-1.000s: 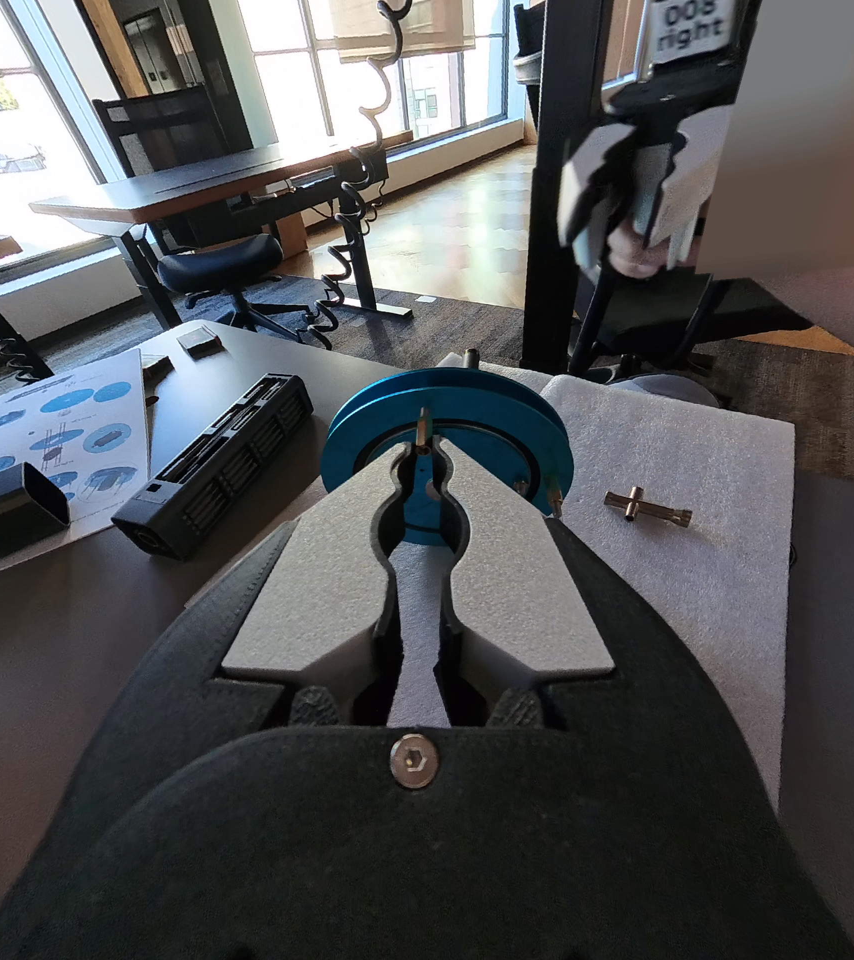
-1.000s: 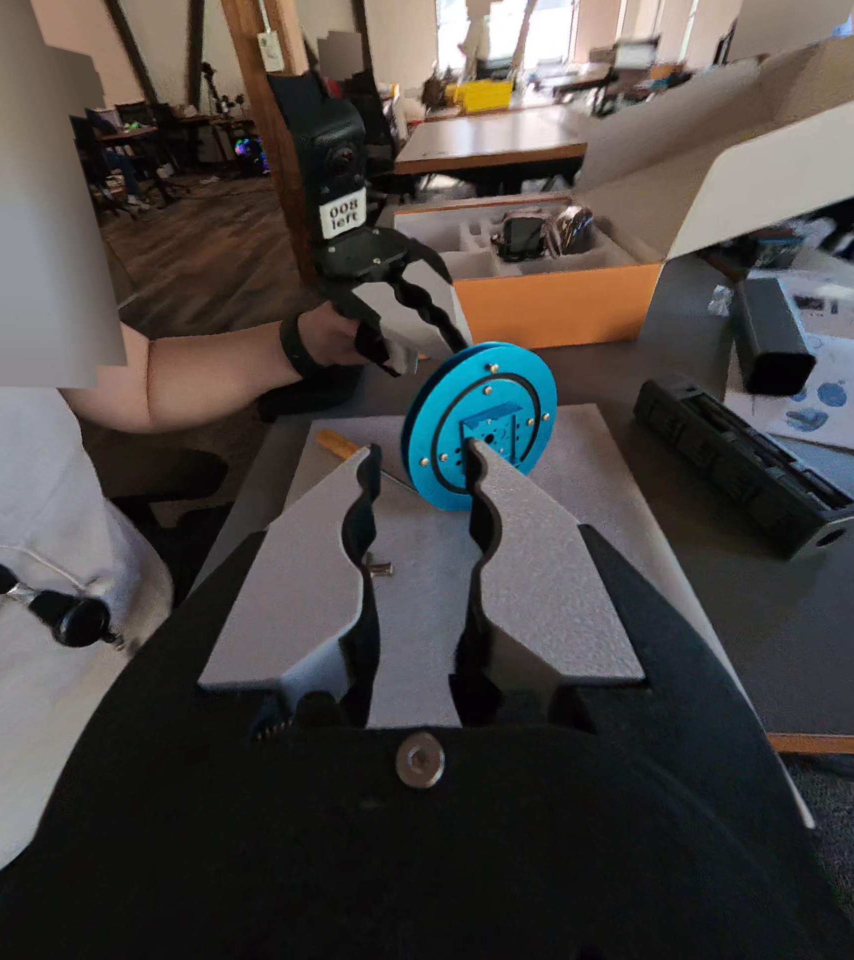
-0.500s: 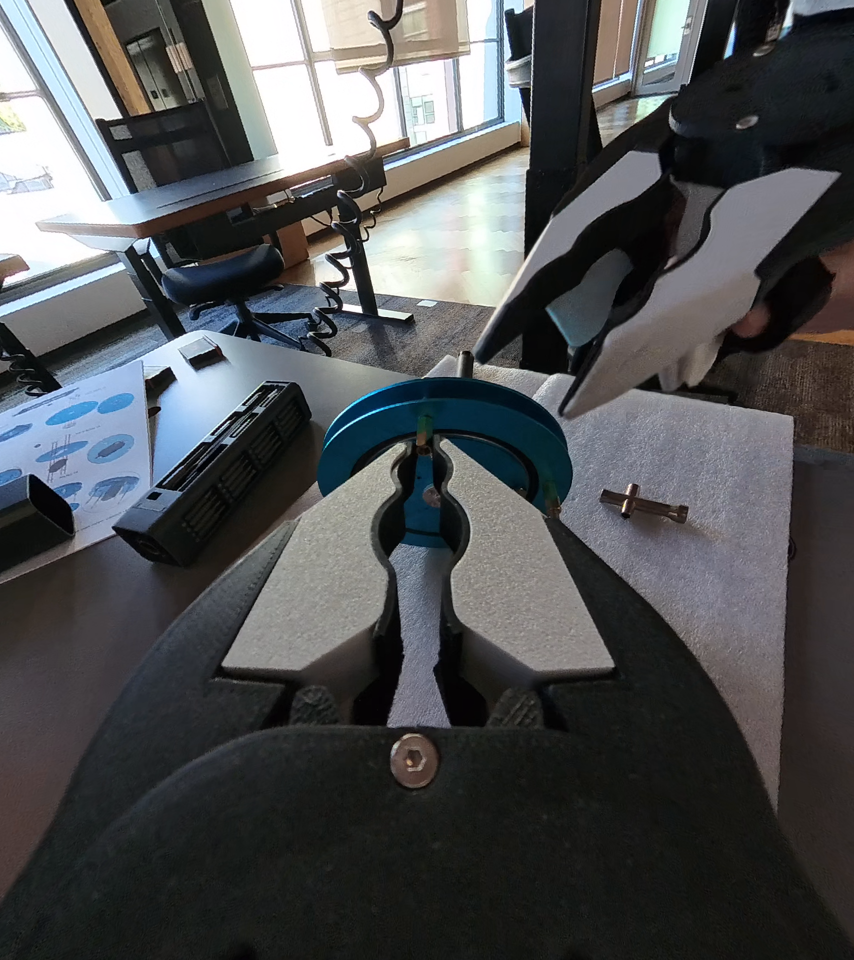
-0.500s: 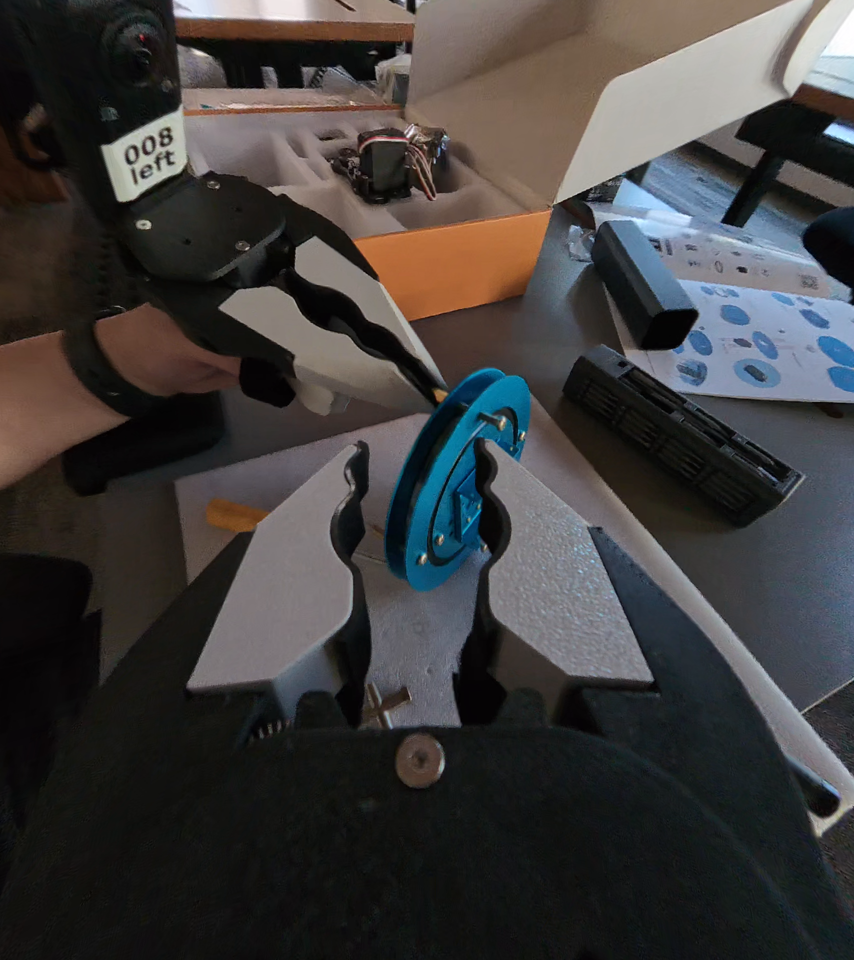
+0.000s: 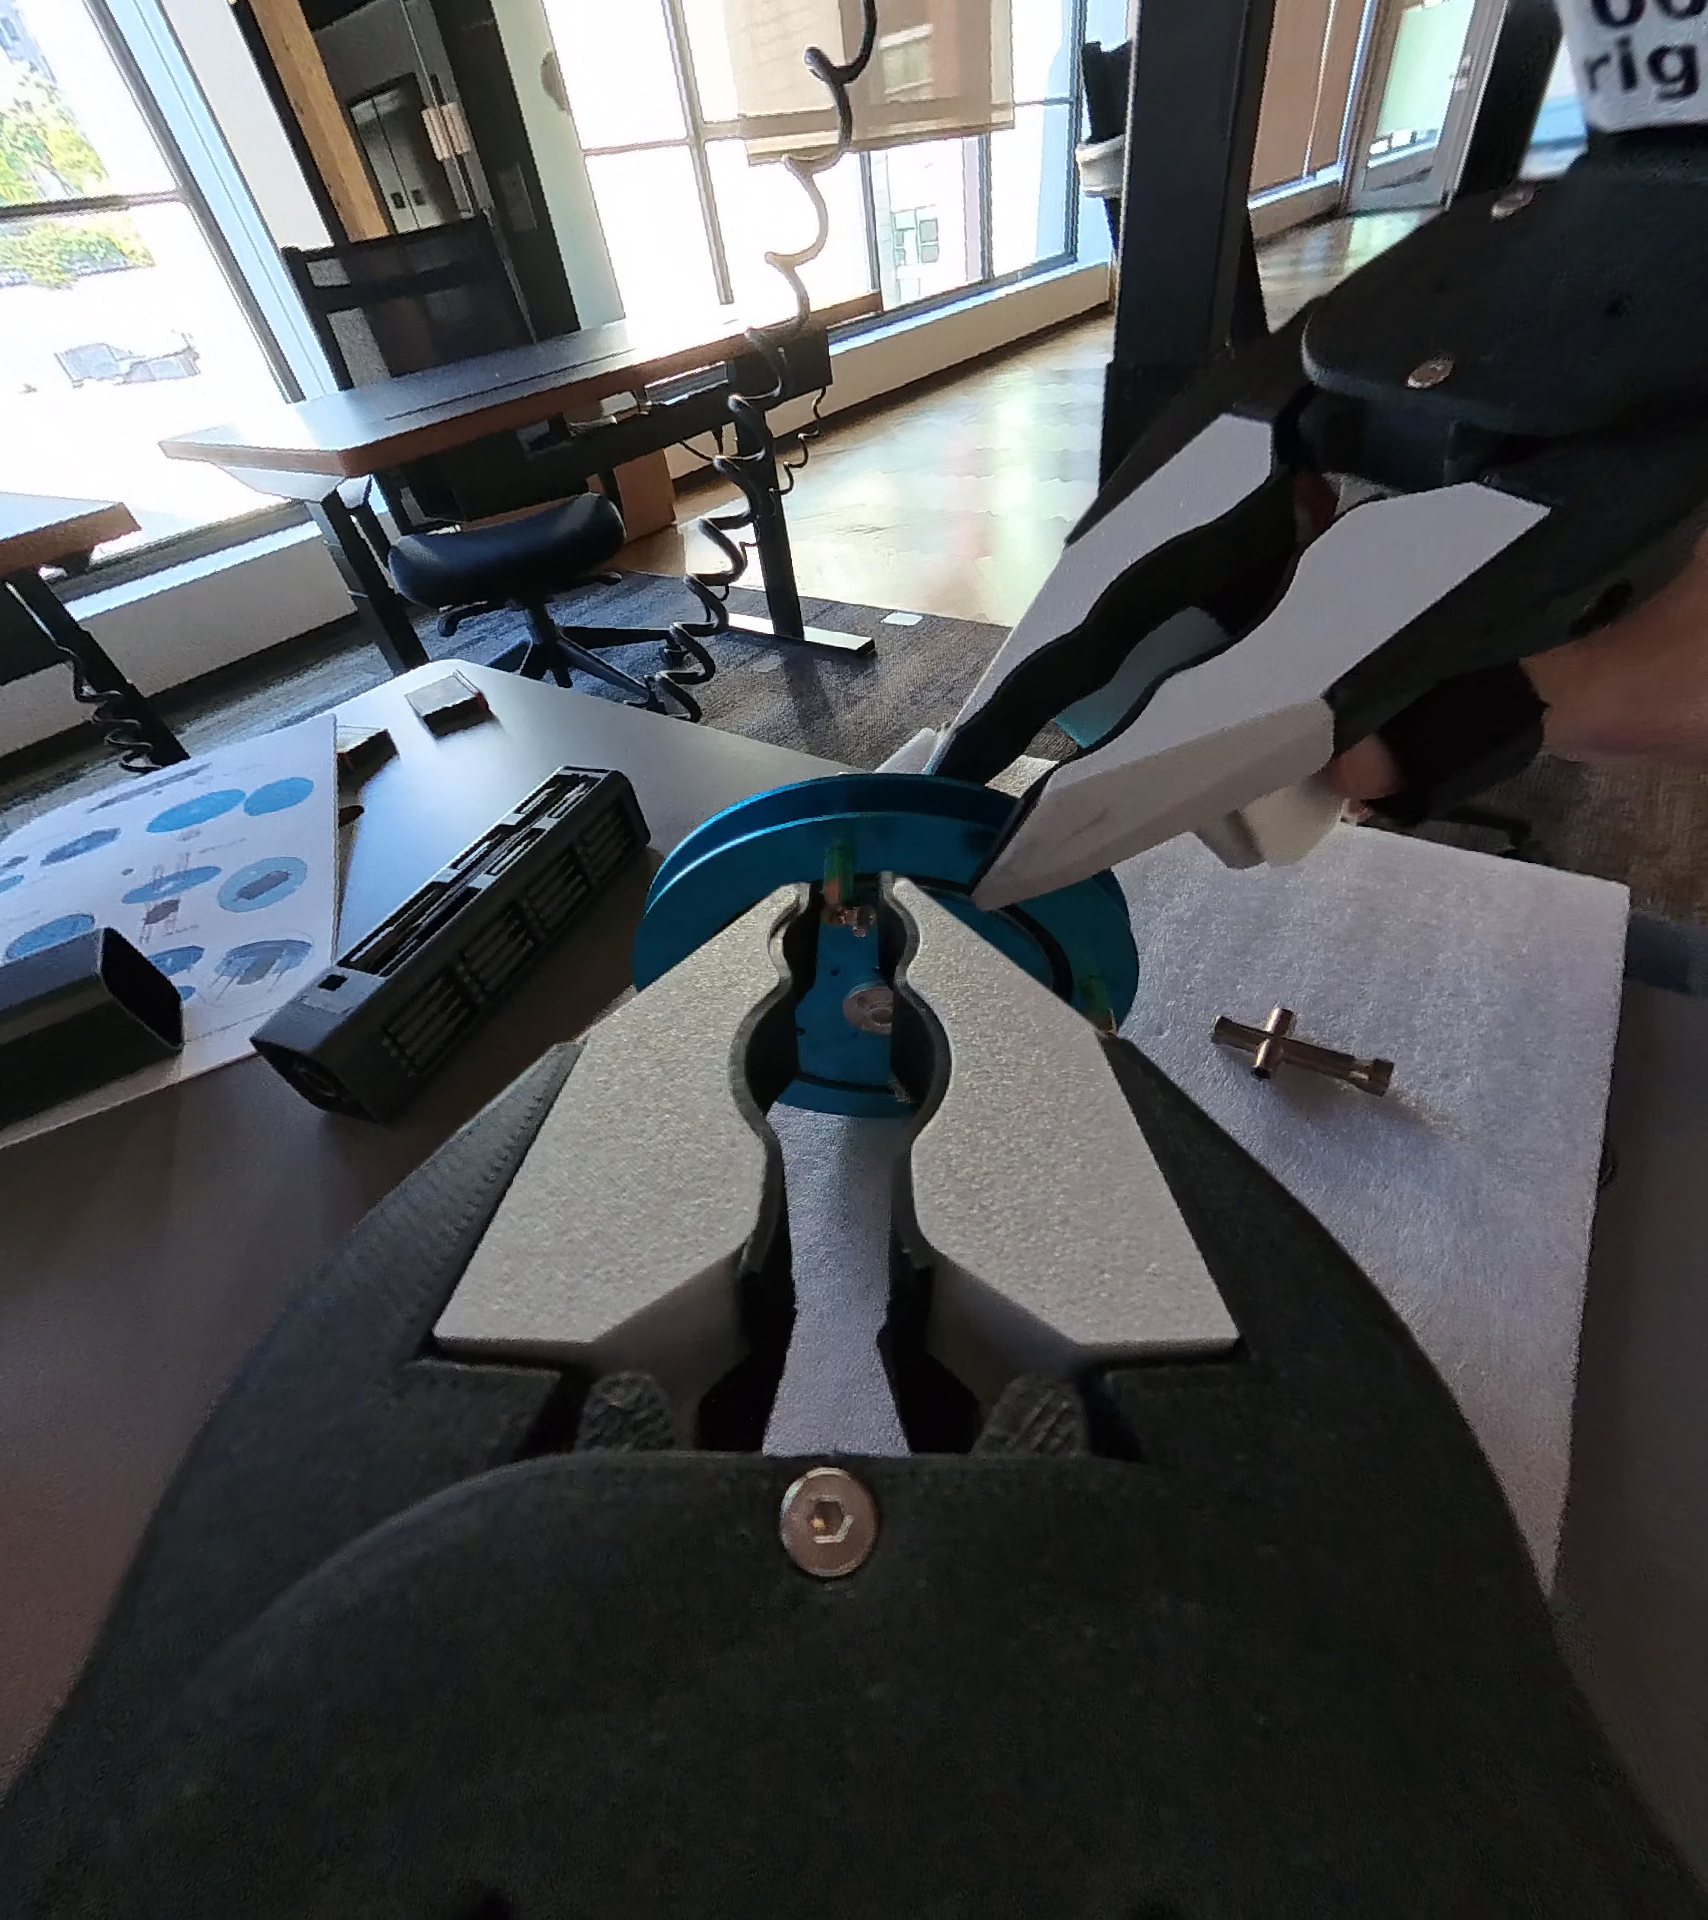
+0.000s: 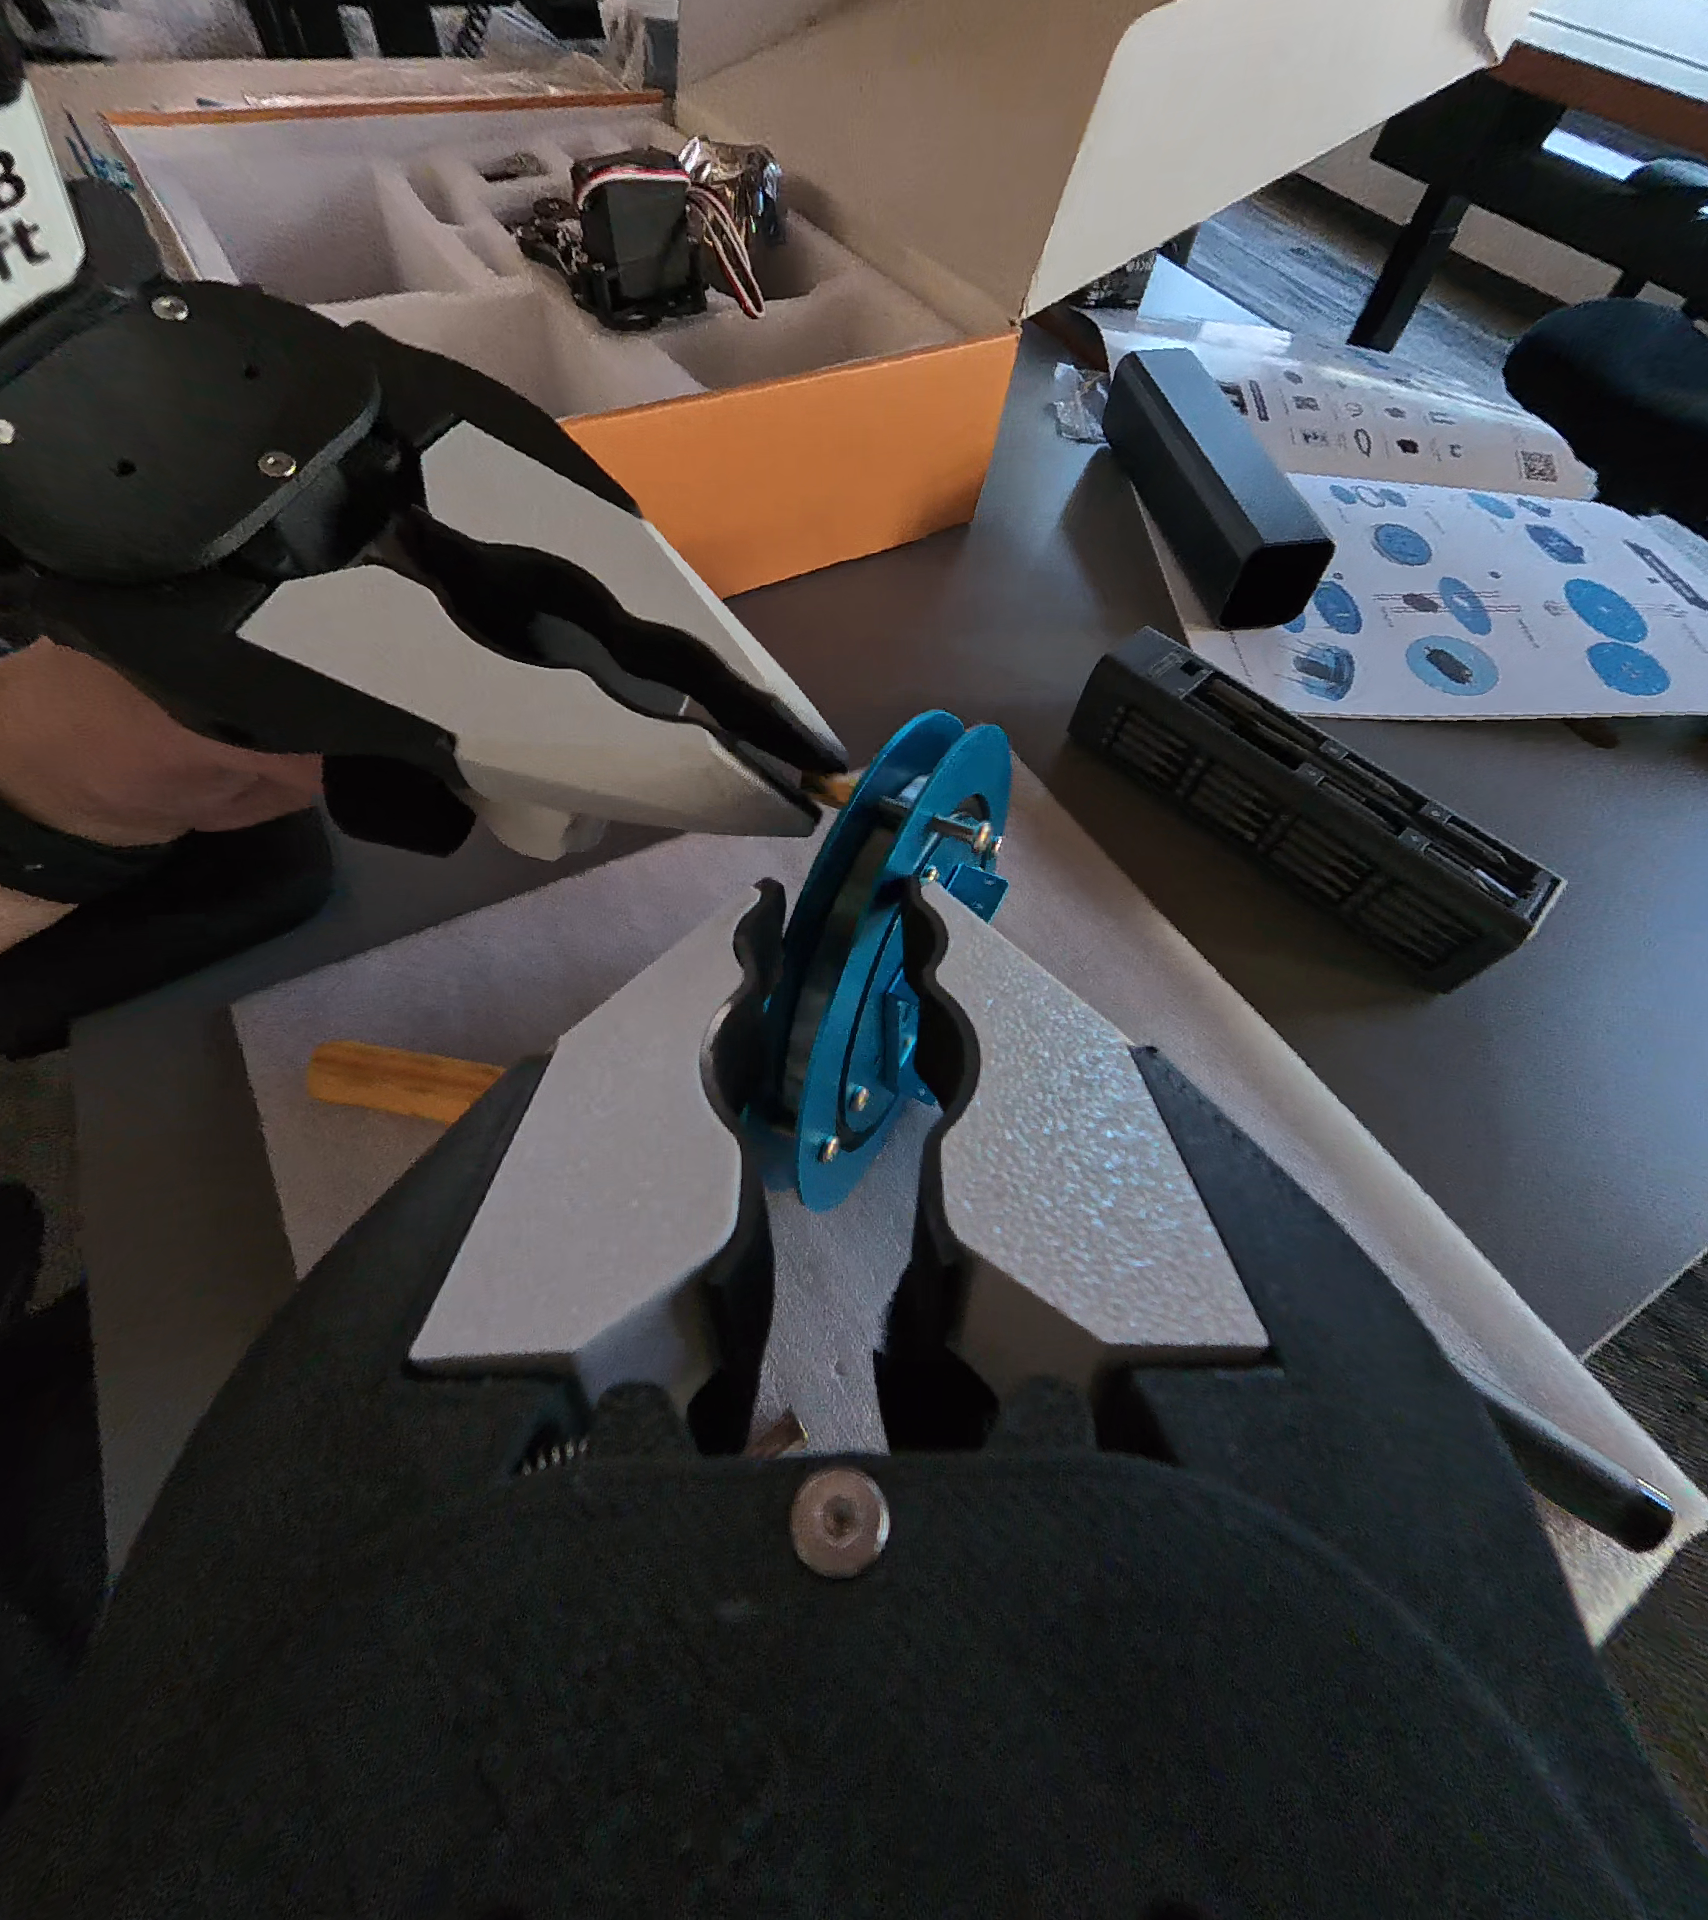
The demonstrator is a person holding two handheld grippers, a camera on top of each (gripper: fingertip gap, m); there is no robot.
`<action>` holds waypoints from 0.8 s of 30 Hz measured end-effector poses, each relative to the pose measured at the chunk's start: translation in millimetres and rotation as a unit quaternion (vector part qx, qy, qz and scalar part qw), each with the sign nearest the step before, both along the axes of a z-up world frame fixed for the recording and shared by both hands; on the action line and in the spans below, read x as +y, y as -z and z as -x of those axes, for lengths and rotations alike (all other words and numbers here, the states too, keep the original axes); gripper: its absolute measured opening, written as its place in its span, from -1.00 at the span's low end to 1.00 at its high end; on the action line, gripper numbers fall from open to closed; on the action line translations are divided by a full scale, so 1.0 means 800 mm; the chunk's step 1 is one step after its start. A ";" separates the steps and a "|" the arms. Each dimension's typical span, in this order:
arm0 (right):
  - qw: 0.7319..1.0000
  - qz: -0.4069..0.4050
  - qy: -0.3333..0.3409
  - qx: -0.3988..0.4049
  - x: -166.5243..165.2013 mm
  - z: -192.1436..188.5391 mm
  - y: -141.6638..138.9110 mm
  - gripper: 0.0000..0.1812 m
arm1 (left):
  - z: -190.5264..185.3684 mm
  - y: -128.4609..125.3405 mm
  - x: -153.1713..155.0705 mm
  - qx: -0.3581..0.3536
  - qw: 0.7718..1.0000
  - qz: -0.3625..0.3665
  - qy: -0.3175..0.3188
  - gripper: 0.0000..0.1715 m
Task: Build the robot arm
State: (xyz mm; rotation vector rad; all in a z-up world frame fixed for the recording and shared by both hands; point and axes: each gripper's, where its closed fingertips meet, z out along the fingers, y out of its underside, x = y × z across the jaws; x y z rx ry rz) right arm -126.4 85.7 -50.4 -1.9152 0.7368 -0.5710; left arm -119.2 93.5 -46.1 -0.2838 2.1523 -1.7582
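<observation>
A blue two-disc metal wheel stands on edge on a white foam pad. My left gripper is shut on a small brass pin sticking out of the wheel's face. In the right wrist view the left gripper pinches that pin at the wheel's top edge. My right gripper straddles the wheel across its thickness, one finger on each disc face. In the left wrist view the right gripper comes down from the upper right over the rim.
A cross-shaped metal key lies on the pad. A black ribbed case, a black tube and a printed sheet lie to the left. An open orange box holds a wired part. A wooden handle lies on the pad. Left and right tips are no more than a few centimetres apart. Between my right fingertips and the wooden handle there is roughly 12 centimetres.
The right gripper came down from the upper right and its fingers now straddle the wheel. The left gripper kept its hold on the pin and hardly moved.
</observation>
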 end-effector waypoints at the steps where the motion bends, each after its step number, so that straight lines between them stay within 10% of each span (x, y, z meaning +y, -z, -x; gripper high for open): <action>1: 1.000 -0.010 -0.006 0.002 0.001 -0.001 0.000 -0.76 | -0.001 0.000 0.001 0.006 1.000 0.004 -0.002 -0.89; 24: 0.994 -0.053 -0.093 0.030 -0.012 0.001 0.003 -0.72 | -0.004 0.001 -0.016 0.008 0.999 0.021 -0.036 -0.95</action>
